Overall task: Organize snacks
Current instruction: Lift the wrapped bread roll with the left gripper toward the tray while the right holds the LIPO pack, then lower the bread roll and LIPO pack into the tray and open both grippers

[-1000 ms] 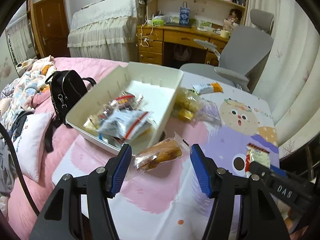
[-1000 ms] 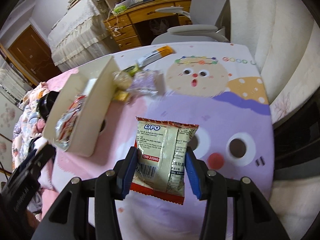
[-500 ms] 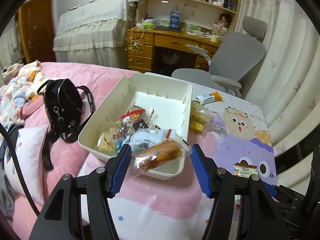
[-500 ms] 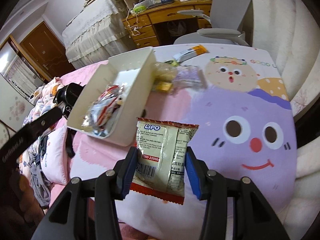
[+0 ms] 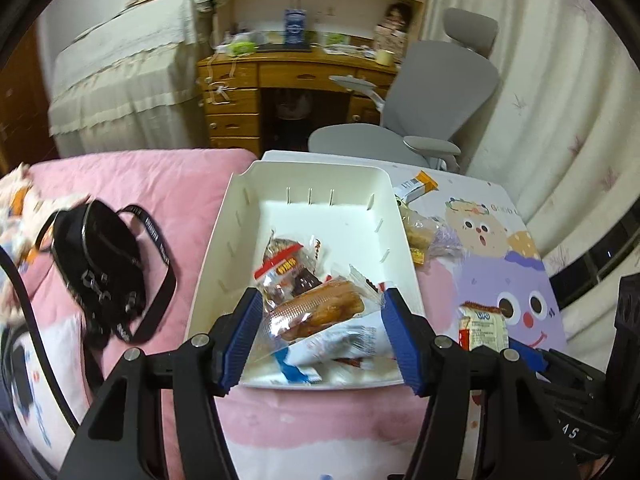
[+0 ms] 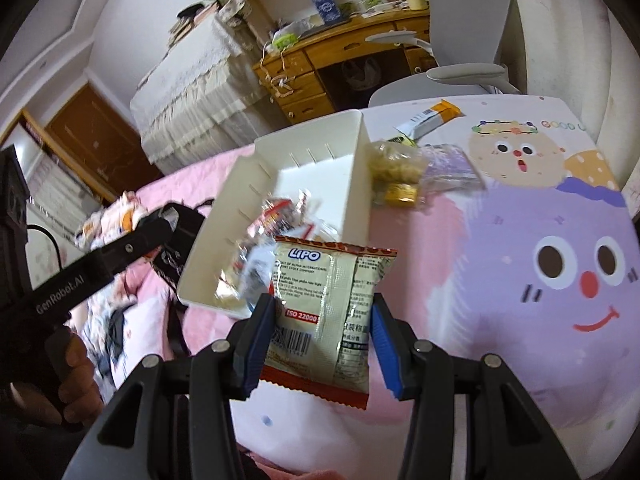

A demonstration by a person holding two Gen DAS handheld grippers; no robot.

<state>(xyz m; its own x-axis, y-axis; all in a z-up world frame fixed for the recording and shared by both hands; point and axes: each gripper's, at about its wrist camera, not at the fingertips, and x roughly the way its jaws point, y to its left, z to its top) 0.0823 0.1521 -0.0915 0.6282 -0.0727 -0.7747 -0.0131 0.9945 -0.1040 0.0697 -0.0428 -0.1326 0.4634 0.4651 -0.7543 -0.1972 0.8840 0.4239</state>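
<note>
Left gripper (image 5: 322,330) fingers clamping bread packet (image 5: 316,312) over white bin (image 5: 320,172), right gripper (image 6: 322,342) fingers gripping Lipo packet (image 6: 328,312)

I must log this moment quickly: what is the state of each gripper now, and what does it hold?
Left gripper: closed on a clear-wrapped pastry, above the white bin.
Right gripper: closed on a Lipo snack packet.

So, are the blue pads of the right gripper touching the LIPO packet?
Touching. In the right wrist view both pads of the right gripper press against the sides of the LIPO packet, which hangs between them, off the cloth.
</note>
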